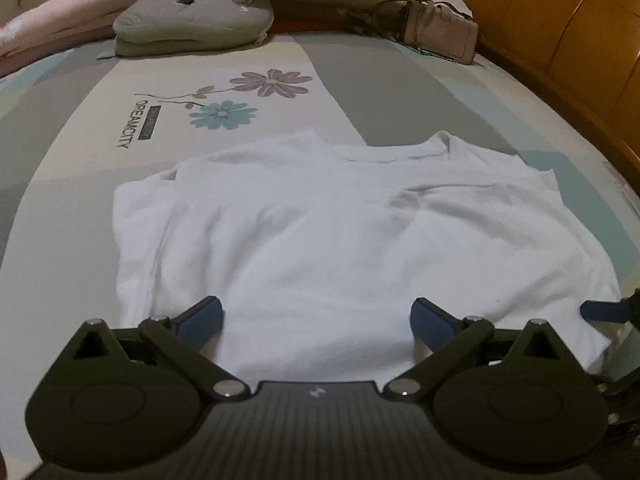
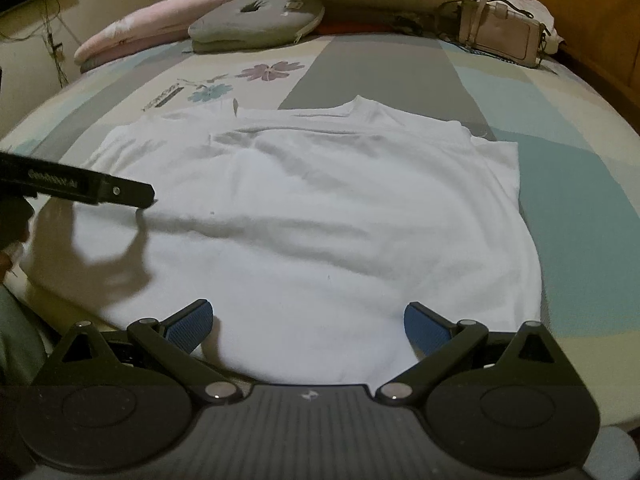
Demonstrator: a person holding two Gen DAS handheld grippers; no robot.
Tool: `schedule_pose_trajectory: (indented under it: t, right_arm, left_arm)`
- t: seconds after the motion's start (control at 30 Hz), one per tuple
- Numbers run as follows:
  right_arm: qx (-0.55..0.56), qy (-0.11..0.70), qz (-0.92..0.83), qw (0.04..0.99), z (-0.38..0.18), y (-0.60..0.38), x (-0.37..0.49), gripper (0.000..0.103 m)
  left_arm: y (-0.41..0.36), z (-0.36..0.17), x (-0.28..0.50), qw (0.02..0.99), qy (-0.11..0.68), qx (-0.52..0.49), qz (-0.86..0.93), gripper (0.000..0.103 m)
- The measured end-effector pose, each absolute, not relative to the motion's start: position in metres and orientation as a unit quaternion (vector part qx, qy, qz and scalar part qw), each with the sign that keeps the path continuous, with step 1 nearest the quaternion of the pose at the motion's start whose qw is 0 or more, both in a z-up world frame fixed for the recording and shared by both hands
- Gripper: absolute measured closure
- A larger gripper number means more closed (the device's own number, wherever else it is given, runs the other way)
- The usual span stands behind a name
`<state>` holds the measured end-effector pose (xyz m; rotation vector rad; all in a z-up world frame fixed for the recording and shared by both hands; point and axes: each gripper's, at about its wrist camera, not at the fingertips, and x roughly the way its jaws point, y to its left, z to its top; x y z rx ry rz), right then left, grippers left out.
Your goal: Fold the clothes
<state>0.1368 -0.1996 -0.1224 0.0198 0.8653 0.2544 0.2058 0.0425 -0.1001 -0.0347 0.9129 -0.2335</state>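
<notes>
Left gripper (image 1: 316, 320): nearest the left wrist camera; its jaws stand wide apart and hold nothing, low over the near hem.
Right gripper (image 2: 308, 322): the same, jaws wide apart and empty, over the near hem further to the right.
White T-shirt (image 1: 320, 232): it lies spread on the bed (image 1: 380, 92), collar at the far side, hem toward the cameras. The left sleeve area seems doubled inward; I cannot tell if this is a fold or only a wrinkle.
Creases: a long soft ridge runs across the middle of the cloth in the right wrist view.
Stage: the shirt lies mostly flat and is not a compact folded packet.
Risk, grip: the cloth is thin and in two layers; jaws closing on the hem may catch only the upper layer, and the fold would come out crooked.
Risk, wrinkles: the ridge may be pressed into any fold.
Risk, surface: the soft bed gives way, so the shirt can drag and bunch.
</notes>
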Motion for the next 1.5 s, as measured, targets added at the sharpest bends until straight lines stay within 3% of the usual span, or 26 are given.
schedule_pose_trajectory:
  t: [0.2, 0.4, 0.77, 1.07, 1.33, 1.5]
  right_arm:
    - [0.01, 0.42, 0.119, 0.9, -0.121, -0.198, 0.138, 0.0]
    - [0.122, 0.38, 0.153, 0.904, -0.104, -0.224, 0.134, 0.0]
    - [0.14, 0.385, 0.164, 0.897, -0.097, -0.223, 0.142, 0.0]
    - [0.154, 0.392, 0.16, 0.893, -0.105, -0.225, 0.147, 0.0]
    - [0.173, 0.399, 0.16, 0.886, -0.113, -0.228, 0.15, 0.0]
    - [0.173, 0.398, 0.159, 0.887, -0.112, -0.229, 0.15, 0.0]
  left_arm:
    - [0.076, -0.073, 0.202, 0.898, 0.415, -0.076, -0.122, 0.003]
    - [0.118, -0.061, 0.195, 0.91, 0.381, -0.129, -0.102, 0.003]
    - [0.178, -0.114, 0.236, 0.829, 0.45, -0.3, -0.144, 0.005]
    - [0.17, -0.122, 0.278, 0.799, 0.466, -0.331, -0.189, 0.005]
    - [0.167, -0.133, 0.232, 0.746, 0.492, -0.377, -0.243, 0.005]
    - [0.169, -0.14, 0.259, 0.744, 0.477, -0.394, -0.254, 0.006]
